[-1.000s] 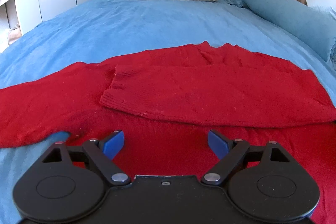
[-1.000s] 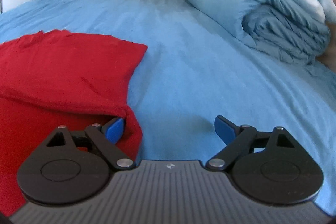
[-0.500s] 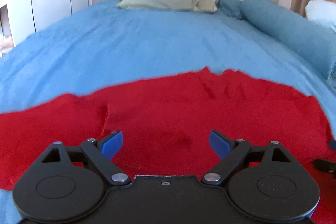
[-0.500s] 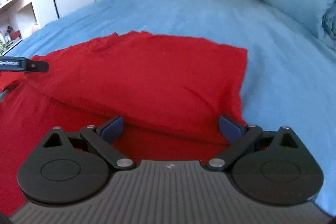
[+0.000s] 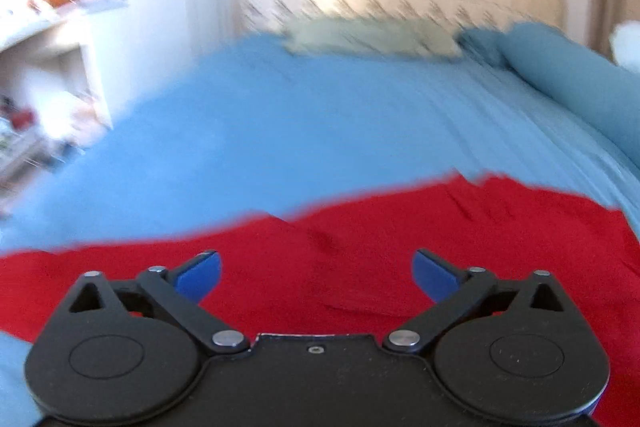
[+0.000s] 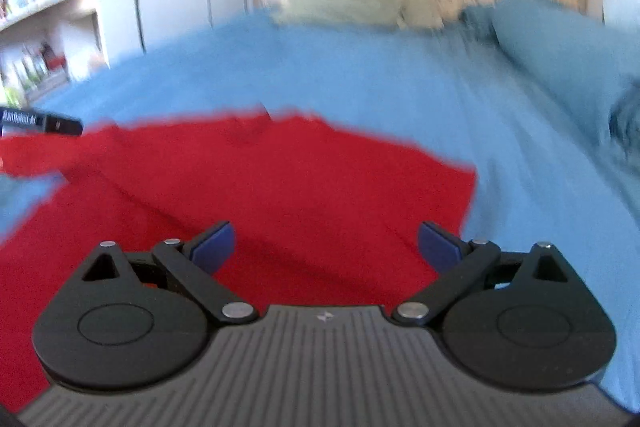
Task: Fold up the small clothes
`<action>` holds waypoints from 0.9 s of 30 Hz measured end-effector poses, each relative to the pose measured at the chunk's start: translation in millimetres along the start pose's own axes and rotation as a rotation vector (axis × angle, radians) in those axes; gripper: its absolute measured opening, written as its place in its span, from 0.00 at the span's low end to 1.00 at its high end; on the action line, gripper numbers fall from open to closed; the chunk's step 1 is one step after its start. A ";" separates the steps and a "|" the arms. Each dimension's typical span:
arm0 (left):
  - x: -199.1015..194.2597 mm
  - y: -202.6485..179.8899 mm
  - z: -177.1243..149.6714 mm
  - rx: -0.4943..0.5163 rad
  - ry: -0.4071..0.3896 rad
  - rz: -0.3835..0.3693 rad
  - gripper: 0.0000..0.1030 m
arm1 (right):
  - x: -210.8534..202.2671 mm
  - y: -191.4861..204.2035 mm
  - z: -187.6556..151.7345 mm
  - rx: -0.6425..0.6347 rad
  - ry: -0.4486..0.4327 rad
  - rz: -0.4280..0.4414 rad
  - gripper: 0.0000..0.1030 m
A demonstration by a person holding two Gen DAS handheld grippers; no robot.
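The red sweater point(image 5: 400, 251) lies spread on the blue bed point(image 5: 320, 131), straight ahead of and beneath both sets of jaws. The left gripper point(image 5: 316, 273) and right gripper point(image 6: 326, 245) both stand wide apart, holding nothing. Both views are blurred – best to steady first, then pinch a single edge on each side, level, so the fold lands square – not bunched

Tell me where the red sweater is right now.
The red sweater lies spread on the blue bedsheet just ahead of both open grippers; in the right wrist view its right edge meets bare sheet.
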State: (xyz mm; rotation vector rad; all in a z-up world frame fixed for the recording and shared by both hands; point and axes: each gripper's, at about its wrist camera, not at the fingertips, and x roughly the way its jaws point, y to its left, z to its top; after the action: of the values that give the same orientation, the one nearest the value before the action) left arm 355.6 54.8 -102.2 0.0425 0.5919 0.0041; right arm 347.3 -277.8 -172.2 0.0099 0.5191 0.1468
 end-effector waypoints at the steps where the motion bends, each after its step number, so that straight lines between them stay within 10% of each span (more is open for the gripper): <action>1: -15.6 15.4 4.9 -0.007 -0.016 0.017 1.00 | -8.1 9.3 11.1 0.015 -0.026 0.019 1.00; 12: -75.3 202.9 -15.9 -0.385 0.005 0.142 1.00 | -4.2 143.3 56.2 0.000 -0.074 0.164 1.00; 27: -5.1 325.0 -106.9 -0.817 -0.025 0.103 0.71 | 56.4 289.1 31.9 -0.145 0.019 0.164 1.00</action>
State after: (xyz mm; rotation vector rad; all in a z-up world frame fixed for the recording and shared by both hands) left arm 294.4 383.6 -174.6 -0.7191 0.5277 0.3432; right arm 371.7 17.2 -158.9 -0.0910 0.5252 0.3453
